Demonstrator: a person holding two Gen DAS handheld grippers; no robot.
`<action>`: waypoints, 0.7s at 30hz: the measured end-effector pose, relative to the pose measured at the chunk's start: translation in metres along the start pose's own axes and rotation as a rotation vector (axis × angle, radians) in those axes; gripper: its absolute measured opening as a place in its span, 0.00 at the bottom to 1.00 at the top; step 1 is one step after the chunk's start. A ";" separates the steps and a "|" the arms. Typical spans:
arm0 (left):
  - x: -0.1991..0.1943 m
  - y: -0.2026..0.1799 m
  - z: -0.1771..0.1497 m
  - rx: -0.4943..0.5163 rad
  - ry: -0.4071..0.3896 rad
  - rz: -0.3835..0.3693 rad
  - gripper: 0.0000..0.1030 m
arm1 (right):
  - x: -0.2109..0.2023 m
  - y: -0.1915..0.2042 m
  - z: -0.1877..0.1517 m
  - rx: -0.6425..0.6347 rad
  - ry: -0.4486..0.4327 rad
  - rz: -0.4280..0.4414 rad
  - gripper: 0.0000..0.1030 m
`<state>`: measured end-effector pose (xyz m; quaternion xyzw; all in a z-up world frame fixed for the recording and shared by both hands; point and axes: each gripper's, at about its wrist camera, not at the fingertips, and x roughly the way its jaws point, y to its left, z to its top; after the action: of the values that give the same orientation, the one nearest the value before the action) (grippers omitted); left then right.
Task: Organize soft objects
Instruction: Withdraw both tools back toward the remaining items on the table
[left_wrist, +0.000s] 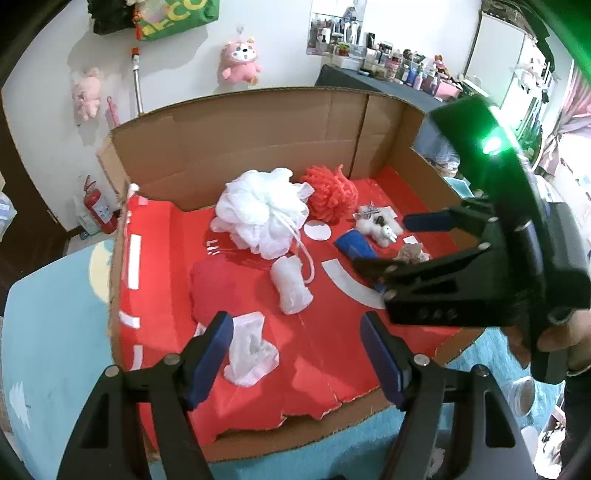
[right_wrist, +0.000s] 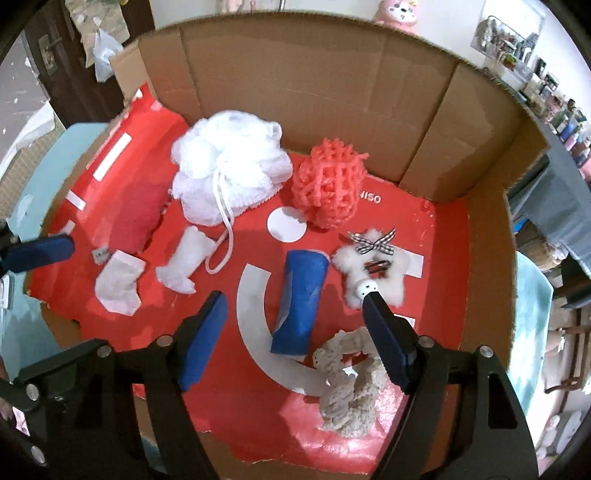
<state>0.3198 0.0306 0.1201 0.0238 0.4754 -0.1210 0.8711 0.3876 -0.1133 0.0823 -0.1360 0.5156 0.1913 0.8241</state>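
Right wrist view, cardboard box (right_wrist: 314, 77) walls back and right, front edge low

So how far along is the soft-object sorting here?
Done: soft items sit spread across the red liner of the cardboard box, among them the white mesh pouf, coral net sponge, blue roll and beige scrunchie. In hand: nothing; left claw and right claw are both open and empty. Left: no grouping is visible, so how much remains is unclear.
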 end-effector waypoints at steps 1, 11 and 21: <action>-0.004 0.001 -0.002 0.001 -0.006 0.003 0.74 | -0.006 -0.001 -0.001 0.004 -0.009 -0.002 0.73; -0.070 -0.011 -0.028 -0.029 -0.212 0.004 0.94 | -0.100 -0.009 -0.032 0.035 -0.173 -0.009 0.78; -0.150 -0.041 -0.088 -0.030 -0.465 0.000 1.00 | -0.206 0.005 -0.123 0.067 -0.425 -0.018 0.87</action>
<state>0.1601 0.0328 0.2005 -0.0177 0.2635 -0.1162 0.9575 0.2057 -0.1971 0.2152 -0.0700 0.3349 0.1909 0.9200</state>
